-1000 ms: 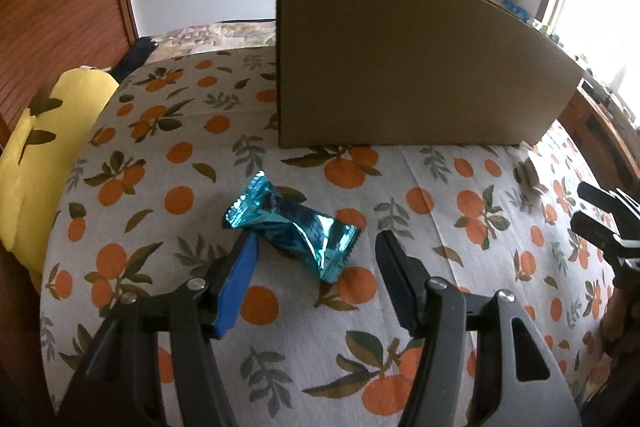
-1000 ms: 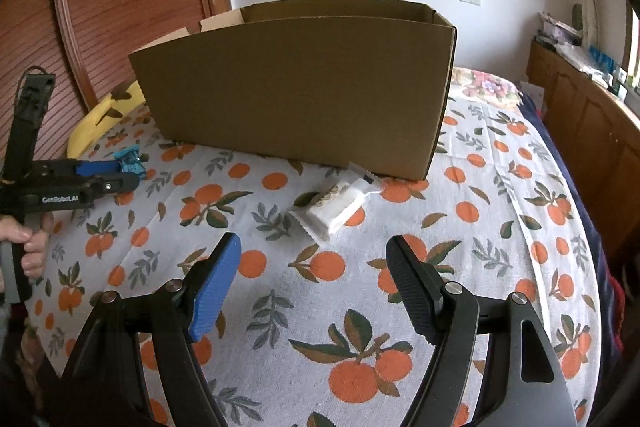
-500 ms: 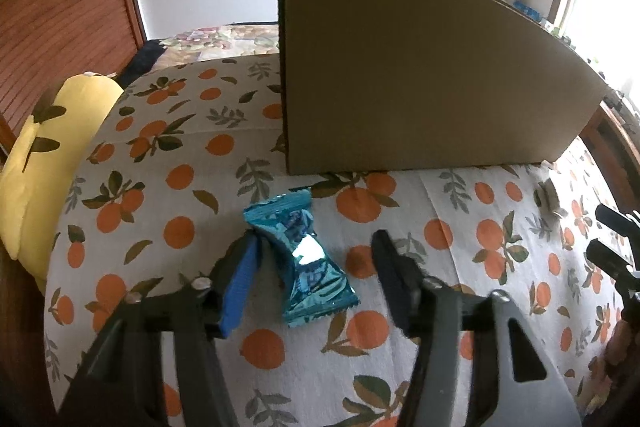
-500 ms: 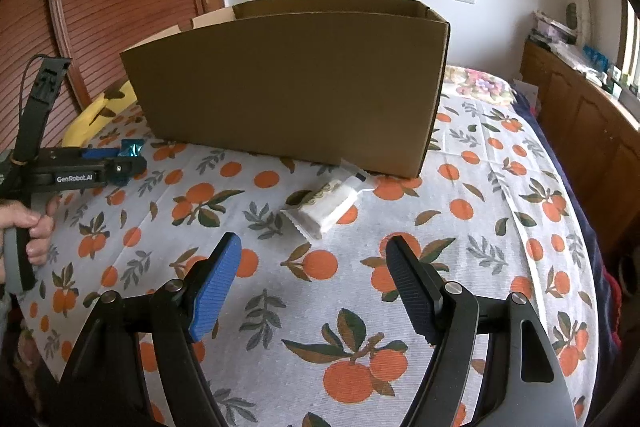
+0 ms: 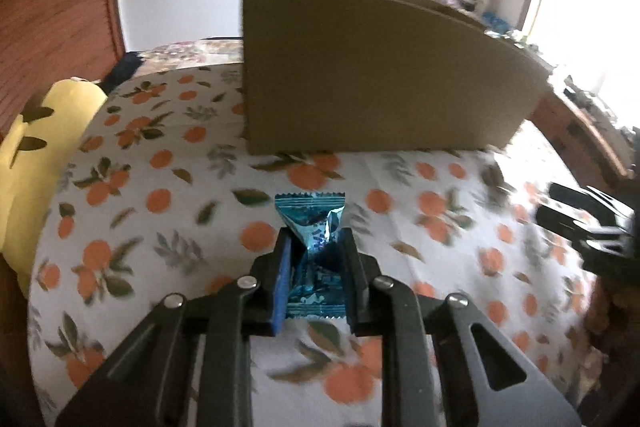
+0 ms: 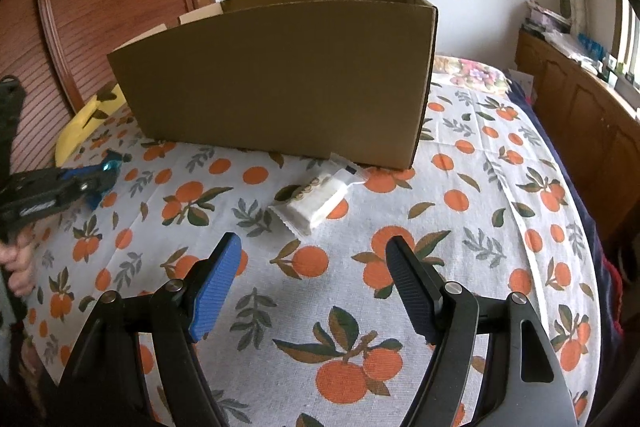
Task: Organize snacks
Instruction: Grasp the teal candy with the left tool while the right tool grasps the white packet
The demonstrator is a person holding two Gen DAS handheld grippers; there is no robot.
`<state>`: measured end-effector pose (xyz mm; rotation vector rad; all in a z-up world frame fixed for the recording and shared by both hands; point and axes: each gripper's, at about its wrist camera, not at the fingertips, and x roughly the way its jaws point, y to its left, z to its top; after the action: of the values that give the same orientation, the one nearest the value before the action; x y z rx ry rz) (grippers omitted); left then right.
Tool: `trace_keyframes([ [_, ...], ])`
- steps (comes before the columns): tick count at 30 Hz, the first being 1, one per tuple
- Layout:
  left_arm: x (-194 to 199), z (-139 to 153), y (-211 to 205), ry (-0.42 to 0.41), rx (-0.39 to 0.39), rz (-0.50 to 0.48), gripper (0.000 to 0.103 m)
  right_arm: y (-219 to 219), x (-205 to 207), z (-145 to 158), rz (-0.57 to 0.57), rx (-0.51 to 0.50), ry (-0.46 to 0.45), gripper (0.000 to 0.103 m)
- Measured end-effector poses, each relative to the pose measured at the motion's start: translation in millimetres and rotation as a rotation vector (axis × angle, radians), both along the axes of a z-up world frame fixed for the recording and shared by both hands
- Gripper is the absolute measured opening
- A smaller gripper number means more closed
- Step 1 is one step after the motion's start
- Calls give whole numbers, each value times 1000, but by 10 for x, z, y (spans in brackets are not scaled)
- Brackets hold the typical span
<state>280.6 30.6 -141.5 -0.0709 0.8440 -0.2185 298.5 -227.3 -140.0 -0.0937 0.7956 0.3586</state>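
Tool in the left hand [image 5: 314,251], clamped tight on a blue foil snack packet [image 5: 314,223], pads [image 5: 282,275] pinching its crumpled middle, one serrated end sticking out ahead, the other showing between the fingers. Beneath, a bed [image 5: 168,227] under a white cloth printed with oranges and leaves. Straight ahead, a tall brown cardboard box [image 5: 376,83], open at the top, standing on the cloth. Far left, a yellow pillow [image 5: 36,147] at the bed's edge.

Tool in the right hand [image 6: 314,281], fingers spread wide and holding nothing, hovering above the cloth. Just beyond its tips, a white snack packet [image 6: 316,199], lying flat, near the box's [image 6: 280,75] front corner. At the left edge of this view, the left tool [image 6: 106,173] with a glint of blue foil at its tip.
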Motion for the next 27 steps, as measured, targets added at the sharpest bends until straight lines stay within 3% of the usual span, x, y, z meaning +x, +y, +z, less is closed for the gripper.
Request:
trace_keyframes([
  [7, -408, 119, -155, -34, -39, -42, 20, -14, 31, -25, -6, 14, 17, 74],
  [22, -1067, 362, -312, -127, 16, -65, 20, -43, 80, 28, -43, 15, 13, 67],
  [27, -1170, 420, -338, -143, 21, -64, 20, -7, 273, 89, -69, 35, 39, 59],
])
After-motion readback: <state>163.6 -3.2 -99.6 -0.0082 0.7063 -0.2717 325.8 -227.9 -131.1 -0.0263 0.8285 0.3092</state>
